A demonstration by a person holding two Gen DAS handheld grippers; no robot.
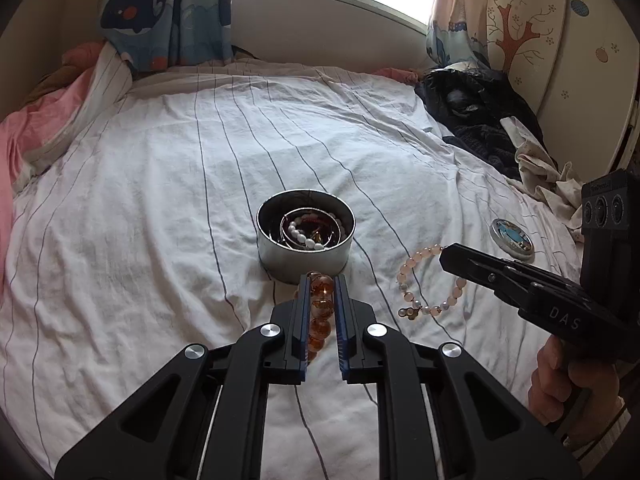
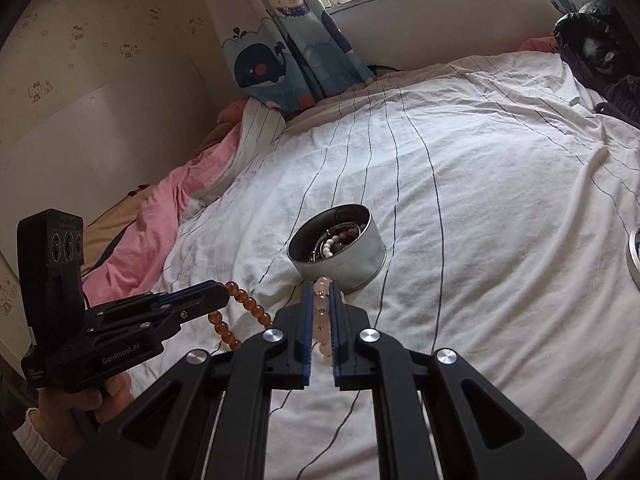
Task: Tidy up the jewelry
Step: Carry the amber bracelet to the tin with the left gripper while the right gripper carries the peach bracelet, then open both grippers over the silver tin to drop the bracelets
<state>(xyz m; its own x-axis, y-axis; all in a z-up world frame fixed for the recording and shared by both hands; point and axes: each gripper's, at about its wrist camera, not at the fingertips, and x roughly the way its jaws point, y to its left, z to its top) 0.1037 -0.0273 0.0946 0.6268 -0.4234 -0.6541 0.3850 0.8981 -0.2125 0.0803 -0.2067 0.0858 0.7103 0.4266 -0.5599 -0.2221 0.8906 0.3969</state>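
A round metal tin (image 1: pixel 304 256) stands open on the striped bed sheet and holds a white bead bracelet (image 1: pixel 302 236) and bangles; it also shows in the right wrist view (image 2: pixel 344 262). My left gripper (image 1: pixel 322 280) is shut on an amber bead bracelet (image 1: pixel 320 308), just in front of the tin; the bracelet hangs from it in the right wrist view (image 2: pixel 244 312). My right gripper (image 2: pixel 321 286) is shut on a pale pink bead bracelet (image 2: pixel 322 320), also seen dangling to the tin's right (image 1: pixel 424 280).
The tin's lid (image 1: pixel 513 239) lies on the sheet to the right. Dark clothes (image 1: pixel 476 104) pile at the far right edge of the bed. A pink blanket (image 1: pixel 36 128) lies bunched on the left. Curtains and a window stand behind the bed.
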